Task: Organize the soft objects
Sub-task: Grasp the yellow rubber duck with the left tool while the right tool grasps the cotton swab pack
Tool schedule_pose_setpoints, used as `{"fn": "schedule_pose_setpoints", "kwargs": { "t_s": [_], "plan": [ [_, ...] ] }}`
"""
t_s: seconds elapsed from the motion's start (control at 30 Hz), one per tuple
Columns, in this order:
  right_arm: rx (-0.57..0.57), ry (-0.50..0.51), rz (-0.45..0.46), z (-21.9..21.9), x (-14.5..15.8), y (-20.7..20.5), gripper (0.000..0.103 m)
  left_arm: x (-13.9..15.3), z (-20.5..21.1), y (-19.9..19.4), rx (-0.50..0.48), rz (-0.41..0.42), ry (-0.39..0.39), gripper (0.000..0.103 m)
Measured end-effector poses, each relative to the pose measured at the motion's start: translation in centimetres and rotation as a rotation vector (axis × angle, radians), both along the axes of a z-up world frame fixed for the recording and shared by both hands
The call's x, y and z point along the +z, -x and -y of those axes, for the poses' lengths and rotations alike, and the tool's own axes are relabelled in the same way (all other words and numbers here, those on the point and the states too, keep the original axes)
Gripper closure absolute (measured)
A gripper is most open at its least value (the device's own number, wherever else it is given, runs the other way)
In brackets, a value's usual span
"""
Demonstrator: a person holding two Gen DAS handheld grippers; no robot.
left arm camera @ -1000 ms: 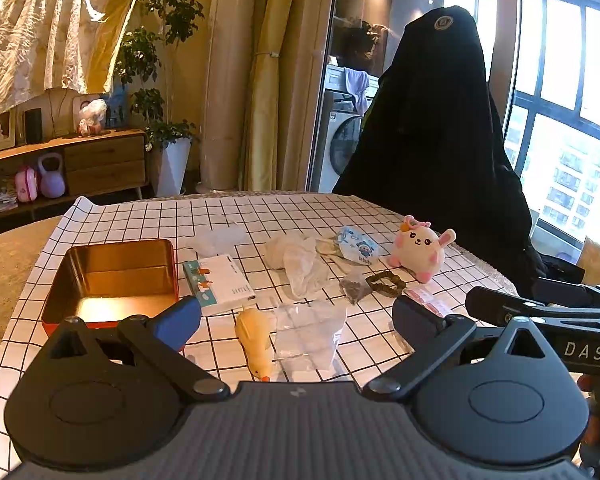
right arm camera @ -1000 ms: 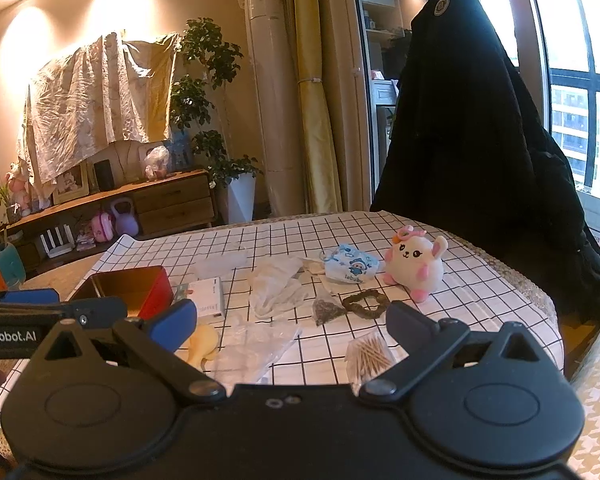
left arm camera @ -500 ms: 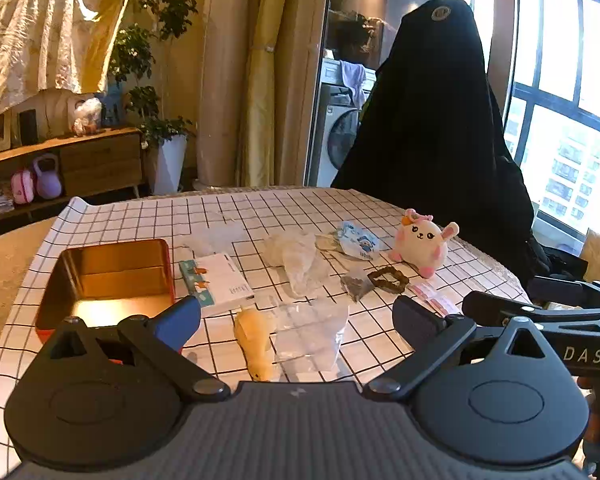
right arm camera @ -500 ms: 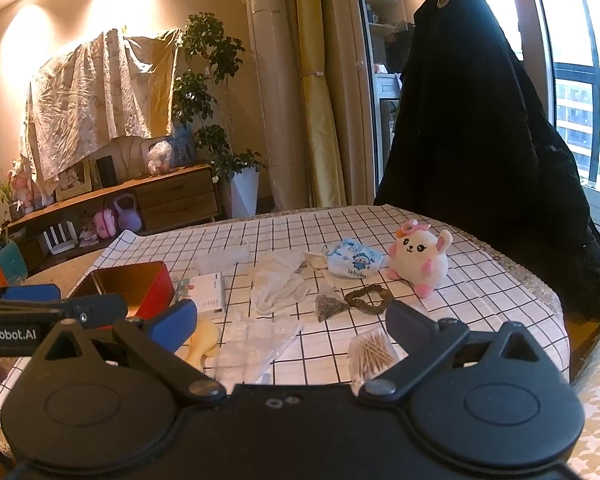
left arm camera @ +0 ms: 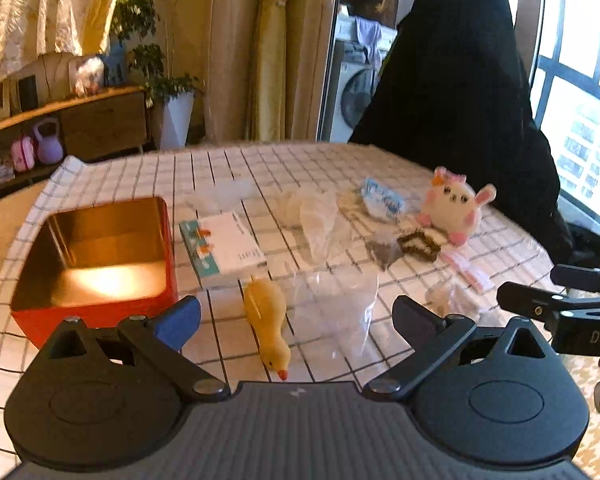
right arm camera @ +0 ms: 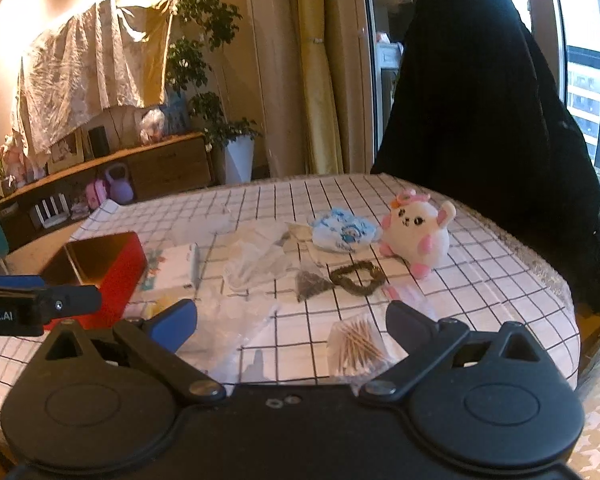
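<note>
A yellow rubber duck (left arm camera: 270, 320) lies on the checked tablecloth between the fingers of my open, empty left gripper (left arm camera: 296, 316). A red tin with a gold inside (left arm camera: 96, 256) stands to its left; it also shows in the right wrist view (right arm camera: 104, 264). A white and pink plush bunny (left arm camera: 454, 206) sits at the far right, also in the right wrist view (right arm camera: 416, 232). My right gripper (right arm camera: 292, 324) is open and empty above a bag of cotton swabs (right arm camera: 356, 348).
On the cloth lie a white booklet (left arm camera: 224, 248), clear plastic bags (left arm camera: 336, 308), a blue and white packet (right arm camera: 342, 230), a dark scrunchie (right arm camera: 358, 278) and a small dark sachet (right arm camera: 310, 282). A black draped shape (right arm camera: 488, 120) stands behind the table's far right edge.
Both grippers have moved forward and slightly down toward the table; the objects look closer. Nothing on the table has moved, and both grippers stay open.
</note>
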State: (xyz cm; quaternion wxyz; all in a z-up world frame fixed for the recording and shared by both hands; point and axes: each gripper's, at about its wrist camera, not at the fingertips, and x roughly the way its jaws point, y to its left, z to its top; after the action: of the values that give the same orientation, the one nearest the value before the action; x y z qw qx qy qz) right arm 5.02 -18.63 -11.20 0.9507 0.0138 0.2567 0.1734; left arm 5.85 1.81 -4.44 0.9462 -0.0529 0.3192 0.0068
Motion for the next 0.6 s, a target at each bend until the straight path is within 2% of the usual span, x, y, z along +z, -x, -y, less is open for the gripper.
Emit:
{"fn": "schedule_pose_setpoints", "kwargs": {
  "t_s": [0.27, 0.47, 0.6],
  "plan": [
    [-0.004, 0.078, -0.075, 1.2, -3.1, -2.8, 0.007, -3.9, 0.0, -3.7, 0.011, -0.122, -0.019, 0.0],
    [-0.002, 0.118, -0.124, 2.0, -5.0, -5.8, 0.015, -5.4, 0.4, -6.1, 0.021, -0.133, -0.081, 0.001],
    [0.024, 0.146, -0.159, 1.6, -6.1, -7.5, 0.021, -6.3, 0.4, -7.1, 0.037, -0.142, -0.094, 0.003]
  ]
}}
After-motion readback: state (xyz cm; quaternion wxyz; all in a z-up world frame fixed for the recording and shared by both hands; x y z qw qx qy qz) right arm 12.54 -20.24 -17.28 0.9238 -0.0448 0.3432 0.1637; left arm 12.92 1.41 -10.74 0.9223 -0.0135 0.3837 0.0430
